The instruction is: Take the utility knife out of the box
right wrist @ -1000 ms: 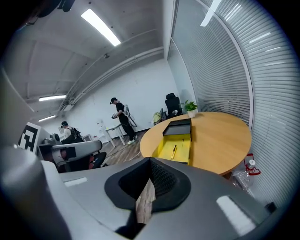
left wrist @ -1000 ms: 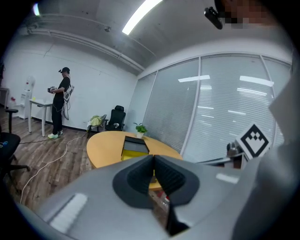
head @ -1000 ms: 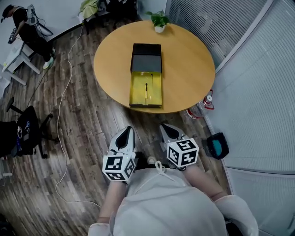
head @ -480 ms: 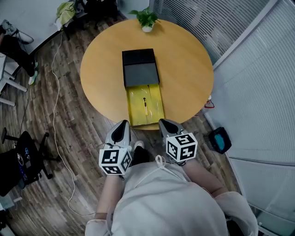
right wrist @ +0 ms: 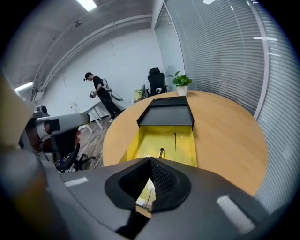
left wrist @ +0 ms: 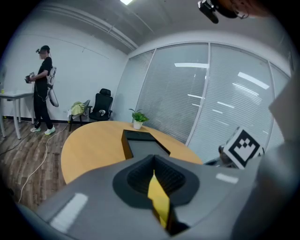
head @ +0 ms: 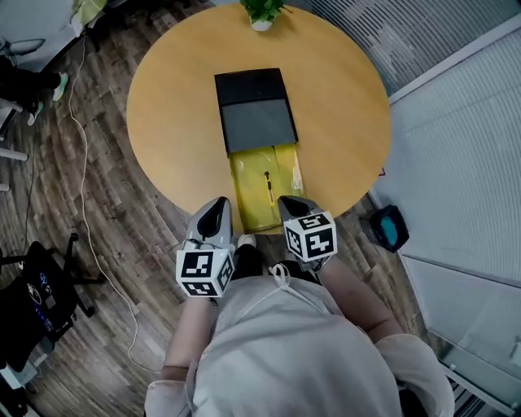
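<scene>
A black box (head: 256,110) lies on the round wooden table (head: 171,122), and its yellow drawer (head: 248,175) is pulled out toward the table's near edge. The utility knife (head: 267,187), thin, dark and yellow, lies lengthwise in the middle of the drawer and also shows in the right gripper view (right wrist: 161,153). My left gripper (head: 218,204) hangs shut and empty at the table's near edge, just left of the drawer. My right gripper (head: 291,202) is shut and empty over the drawer's near right corner, a short way from the knife. From the left gripper view (left wrist: 154,161) I see the box (left wrist: 140,143) ahead.
A potted plant (head: 262,12) stands at the table's far edge. On the wooden floor are an office chair (head: 32,301) at the left, a white cable (head: 81,220), and a blue and black object (head: 389,228) by the glass wall at the right. A person (left wrist: 43,89) stands across the room.
Both grippers have moved forward from over the floor to the table's near edge, flanking the drawer. The table and box now sit closer and lower in the head view.
</scene>
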The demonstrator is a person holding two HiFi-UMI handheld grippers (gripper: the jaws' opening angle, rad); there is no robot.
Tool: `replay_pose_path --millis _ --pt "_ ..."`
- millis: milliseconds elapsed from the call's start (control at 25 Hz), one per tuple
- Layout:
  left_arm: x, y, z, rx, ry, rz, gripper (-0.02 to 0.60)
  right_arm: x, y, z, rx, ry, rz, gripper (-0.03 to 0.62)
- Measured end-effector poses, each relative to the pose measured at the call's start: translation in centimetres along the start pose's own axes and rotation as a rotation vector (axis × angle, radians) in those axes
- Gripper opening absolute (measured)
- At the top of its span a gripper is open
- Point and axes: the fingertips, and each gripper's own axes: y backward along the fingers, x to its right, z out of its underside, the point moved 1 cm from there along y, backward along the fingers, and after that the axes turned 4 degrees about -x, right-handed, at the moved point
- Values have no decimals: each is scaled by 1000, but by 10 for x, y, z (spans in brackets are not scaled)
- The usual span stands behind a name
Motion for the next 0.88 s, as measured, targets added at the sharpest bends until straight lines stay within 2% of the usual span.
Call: replay_pose_path --millis 160,240,320,560,760,800,840,880 --pt "-18 -22 12 -41 8 11 6 7 -34 -2 -82 27 64 3" --pt "-25 -33 18 -60 28 17 6 10 -49 -3 -125 45 77 88" --pt "-31 -40 21 -73 41 22 6 10 -64 -4 -164 59 76 92" --pt "-40 -53 28 -106 55 26 6 16 -100 1 -251 32 86 193" --pt "-47 -62 31 -122 64 25 6 21 -117 7 -294 1 117 187" --pt "-47 -63 31 -124 68 24 6 24 -118 7 -293 1 133 174" --pt "-48 -63 31 -125 71 22 6 26 -118 7 -291 7 149 128" --pt "-48 -63 31 -125 74 21 6 26 -118 7 -290 14 158 127"
